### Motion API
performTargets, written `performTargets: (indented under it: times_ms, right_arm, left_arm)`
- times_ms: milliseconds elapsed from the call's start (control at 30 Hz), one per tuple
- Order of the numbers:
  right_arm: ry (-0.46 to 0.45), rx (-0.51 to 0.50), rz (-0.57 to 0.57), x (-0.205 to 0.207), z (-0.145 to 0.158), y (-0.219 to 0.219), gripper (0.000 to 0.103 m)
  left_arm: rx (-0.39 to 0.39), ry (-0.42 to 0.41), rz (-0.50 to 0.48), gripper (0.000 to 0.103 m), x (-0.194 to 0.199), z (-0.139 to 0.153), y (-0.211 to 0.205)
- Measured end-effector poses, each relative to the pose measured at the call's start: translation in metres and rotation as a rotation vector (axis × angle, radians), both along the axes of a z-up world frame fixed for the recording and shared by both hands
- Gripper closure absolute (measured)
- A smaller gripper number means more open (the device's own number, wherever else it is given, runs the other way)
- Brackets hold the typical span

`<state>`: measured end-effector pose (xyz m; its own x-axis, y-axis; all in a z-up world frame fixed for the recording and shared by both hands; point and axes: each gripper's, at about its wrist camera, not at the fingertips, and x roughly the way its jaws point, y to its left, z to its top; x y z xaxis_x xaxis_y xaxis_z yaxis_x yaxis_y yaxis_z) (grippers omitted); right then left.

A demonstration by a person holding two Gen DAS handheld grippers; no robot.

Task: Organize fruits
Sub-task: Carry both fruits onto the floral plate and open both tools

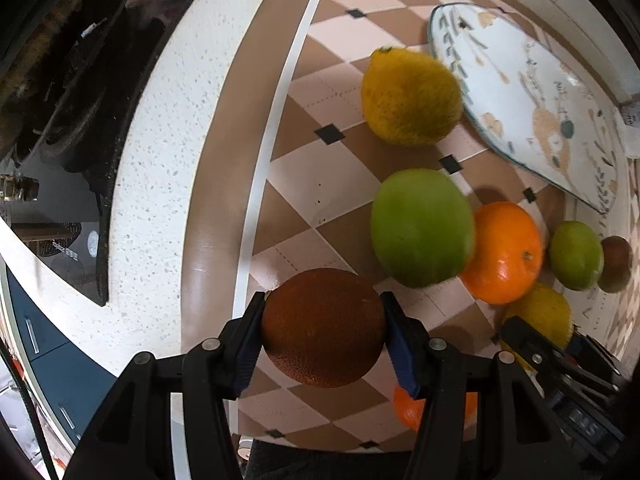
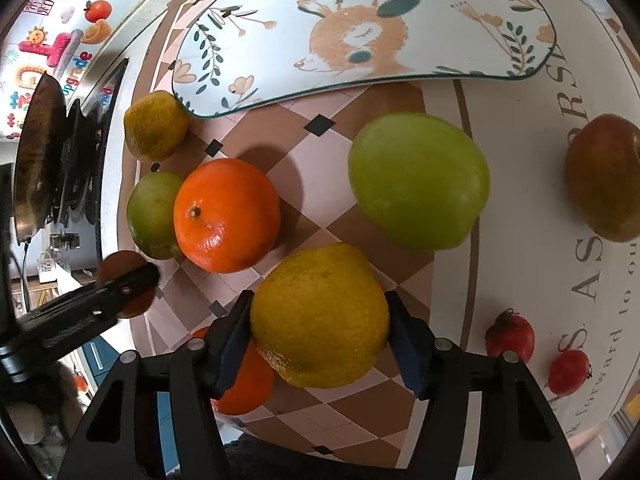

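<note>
Here the left claw clamps a brown fruit, the right claw a yellow citrus.

- round orange fruit: mostly hidden behind gripper finger.
- white deer-print plate: top cut off by frame edge.
- reddish-brown apple: cut at right edge.

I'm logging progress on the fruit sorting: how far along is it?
Done: nothing shows on the deer plate yet. In hand: the left gripper clamps a brown fruit; the right gripper has its fingers against a yellow citrus. Left: the orange, big green fruit, two small tomatoes and others lie loose on the mat.
</note>
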<state>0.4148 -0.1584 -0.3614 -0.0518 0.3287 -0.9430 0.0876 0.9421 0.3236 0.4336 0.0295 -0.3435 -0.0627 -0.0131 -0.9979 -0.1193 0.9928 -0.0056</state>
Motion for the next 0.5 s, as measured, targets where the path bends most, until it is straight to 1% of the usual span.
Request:
performTargets:
  times_ms: [67,200,267,333,400,433,500]
  right_arm:
    - [0.001,0.01,-0.007,-0.001,0.004,-0.002,0.037]
    - [-0.016,0.069,-0.037,0.0,0.03,-0.014,0.038]
    - [-0.058,0.087,-0.065,0.008,0.051,-0.024,0.038]
    - [-0.112,0.088,-0.086,0.023,0.071,-0.034,0.038]
    - [-0.169,0.075,-0.083,0.041,0.086,-0.042,0.038]
    - [-0.199,0.052,-0.076,0.055,0.092,-0.046,0.038]
    - [-0.244,0.013,-0.057,0.078,0.095,-0.051,0.037]
  left_arm:
    - [-0.012,-0.016,-0.007,0.05,-0.001,0.018,0.0]
    - [-0.076,-0.075,-0.019,0.05,0.005,0.067,-0.009]
    - [-0.127,-0.117,-0.023,0.05,0.021,0.095,-0.019]
    - [-0.177,-0.143,-0.03,0.05,0.043,0.11,-0.03]
    - [-0.21,-0.158,-0.034,0.05,0.071,0.116,-0.044]
    - [-0.207,-0.166,-0.039,0.05,0.088,0.117,-0.05]
    - [-0.2,-0.162,-0.053,0.05,0.111,0.107,-0.062]
